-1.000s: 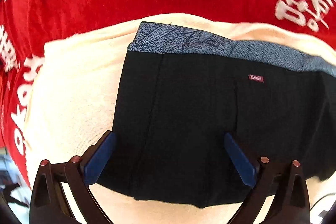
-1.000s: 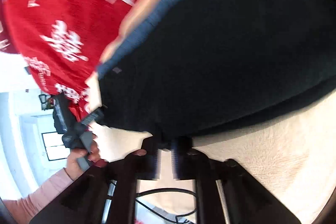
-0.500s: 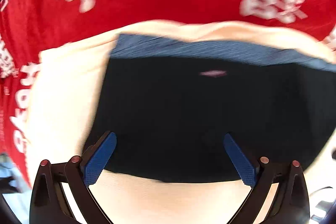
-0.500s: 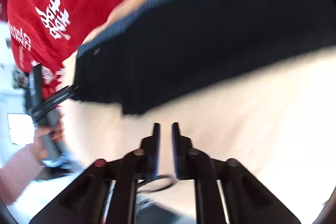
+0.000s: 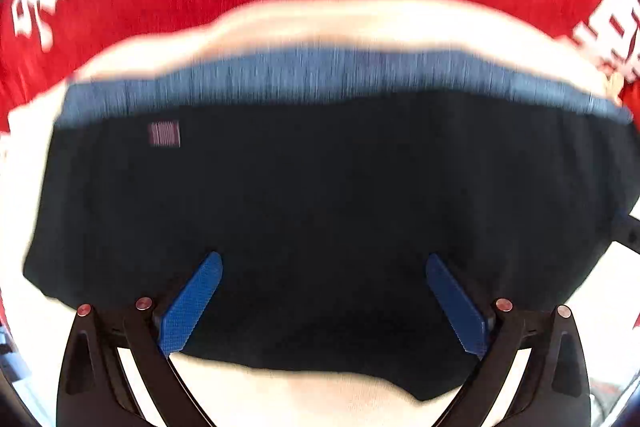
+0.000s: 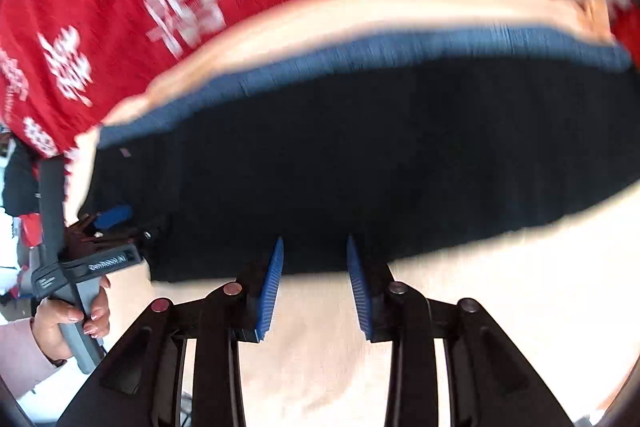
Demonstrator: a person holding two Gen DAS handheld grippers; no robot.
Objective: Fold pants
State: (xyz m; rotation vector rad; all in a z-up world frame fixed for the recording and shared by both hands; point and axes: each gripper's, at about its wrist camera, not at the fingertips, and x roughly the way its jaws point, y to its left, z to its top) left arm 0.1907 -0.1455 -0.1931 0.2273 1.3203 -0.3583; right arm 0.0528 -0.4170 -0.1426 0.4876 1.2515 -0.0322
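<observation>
Folded black pants (image 5: 320, 195) (blue waistband) flat on cream cloth (image 5: 352, 23)

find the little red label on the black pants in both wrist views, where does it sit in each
Left wrist view: the red label sits upper left on the black pants, just under the blue waistband.
Right wrist view: the same label is a tiny mark far left, below the waistband's left end.
Shared landmark: the blue waistband against the cream cloth.
</observation>
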